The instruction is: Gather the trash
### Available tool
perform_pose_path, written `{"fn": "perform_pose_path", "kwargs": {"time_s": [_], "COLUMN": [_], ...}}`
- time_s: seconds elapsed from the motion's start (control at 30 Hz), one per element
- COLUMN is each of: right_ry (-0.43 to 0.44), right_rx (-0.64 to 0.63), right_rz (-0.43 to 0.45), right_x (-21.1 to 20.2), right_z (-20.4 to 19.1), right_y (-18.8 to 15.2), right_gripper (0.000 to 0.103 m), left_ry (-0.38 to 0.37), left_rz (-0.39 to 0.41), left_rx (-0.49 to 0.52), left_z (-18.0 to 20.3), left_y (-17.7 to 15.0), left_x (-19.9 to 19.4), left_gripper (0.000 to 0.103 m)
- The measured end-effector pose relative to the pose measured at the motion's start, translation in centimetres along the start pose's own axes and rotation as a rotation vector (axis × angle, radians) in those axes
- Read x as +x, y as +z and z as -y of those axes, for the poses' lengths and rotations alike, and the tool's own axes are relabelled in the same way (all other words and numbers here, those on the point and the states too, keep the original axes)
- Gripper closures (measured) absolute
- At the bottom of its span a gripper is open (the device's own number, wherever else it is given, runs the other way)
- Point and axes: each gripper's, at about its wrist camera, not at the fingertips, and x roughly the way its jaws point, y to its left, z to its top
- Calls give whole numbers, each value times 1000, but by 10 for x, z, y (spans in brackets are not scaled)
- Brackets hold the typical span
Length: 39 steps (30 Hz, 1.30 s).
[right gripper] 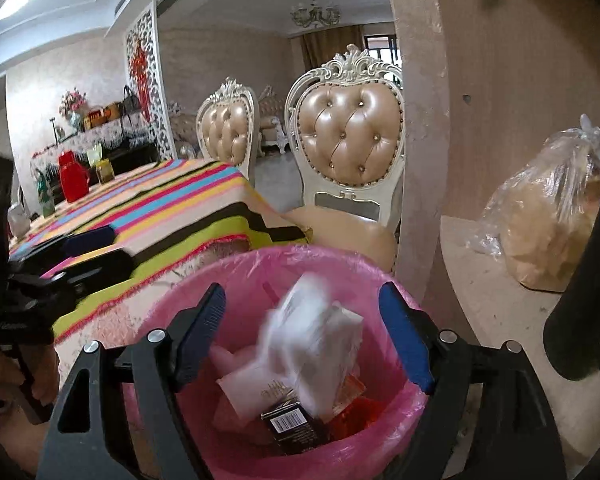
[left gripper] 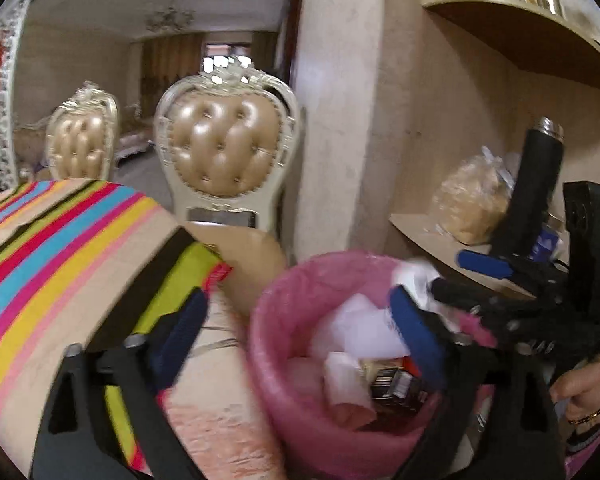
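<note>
Two grippers hang over one pink-lined bin (right gripper: 260, 280), the biggest thing directly below and ahead of the right gripper (right gripper: 302, 334), whose blue-padded jaws stand wide apart and hold nothing. Left of that gripper runs the striped tablecloth (right gripper: 172, 204), and beyond it an ornate padded chair (right gripper: 350, 136); to its right a shelf (right gripper: 492, 292) carries a knotted clear bag of something tan (right gripper: 548, 216). The left gripper (left gripper: 300, 316), jaws likewise apart and empty, sits with the bin under its right finger and the table edge under its left. Between the right gripper's fingers, a crumpled white wrapper (right gripper: 316, 332) is blurred above the heap, apparently loose and dropping in. It looks feather-light, soft and crushable, so any pinch across a bunched fold should do. Beneath it lies a small dark barcoded box (right gripper: 290, 420), stiffer, best taken across its narrow sides.
</note>
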Motion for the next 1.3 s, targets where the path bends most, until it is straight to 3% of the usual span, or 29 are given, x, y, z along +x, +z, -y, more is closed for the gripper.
{"fn": "perform_pose_path", "kwargs": {"time_s": [0.3, 0.43, 0.53, 0.63, 0.7, 0.9, 1.3], "right_ry": [-53, -86, -112, -129, -132, -201, -223], "right_rx": [-45, -53, -71, -63, -30, 28, 37], "right_rz": [46, 22, 13, -5, -17, 1, -14], "right_x": [-59, -83, -101, -114, -121, -141, -131], "right_z": [-35, -59, -78, -89, -91, -95, -94], "right_y": [8, 8, 7, 5, 3, -5, -31], "right_gripper": [18, 18, 18, 18, 18, 18, 18], "left_ry": [131, 142, 98, 136, 76, -7, -68], "left_rz": [87, 138, 157, 154, 113, 47, 53], "left_rx": [32, 70, 88, 29, 13, 25, 96], "left_z": [-28, -26, -26, -32, -36, -32, -11], "left_y": [-5, -3, -2, -6, -6, -13, -26], "left_x": [-81, -120, -139, -152, -151, -143, -143], "left_gripper": [5, 5, 5, 5, 5, 5, 5]}}
